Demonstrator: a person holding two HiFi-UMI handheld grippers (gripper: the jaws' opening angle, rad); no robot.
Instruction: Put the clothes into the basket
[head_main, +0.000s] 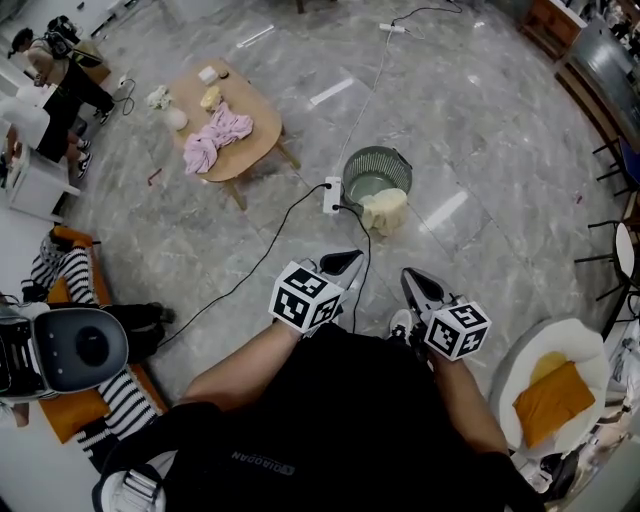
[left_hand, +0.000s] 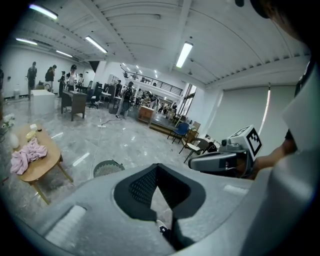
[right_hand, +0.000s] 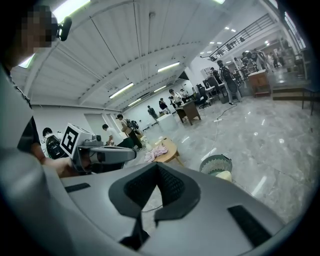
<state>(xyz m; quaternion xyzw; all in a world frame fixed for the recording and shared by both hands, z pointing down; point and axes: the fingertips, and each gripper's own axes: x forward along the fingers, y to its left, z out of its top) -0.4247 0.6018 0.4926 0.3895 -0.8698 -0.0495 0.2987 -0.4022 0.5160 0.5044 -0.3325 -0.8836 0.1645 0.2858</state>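
Since the pink clothes (head_main: 217, 138) lie as a loose, crumpled heap, they should handle light, soft & floppy, w/ nothing fragile. Prob. best pinched at a raised fold near the top of the bunch, so a good wad lifts and less trails. They sit on the wooden counter (head_main: 256, 152), well left of the basket (head_main: 396, 160) in the head view and a bit beyond it. A cream cloth (head_main: 386, 210) slumps on the floor at the basket's near side, apparently touching it. Left gripper (head_main: 345, 262): jaws together, nothing btwn them. Right gripper (head_main: 412, 278): same, closed & empty. Both hang well short of the basket on its near side, touching no clothes.
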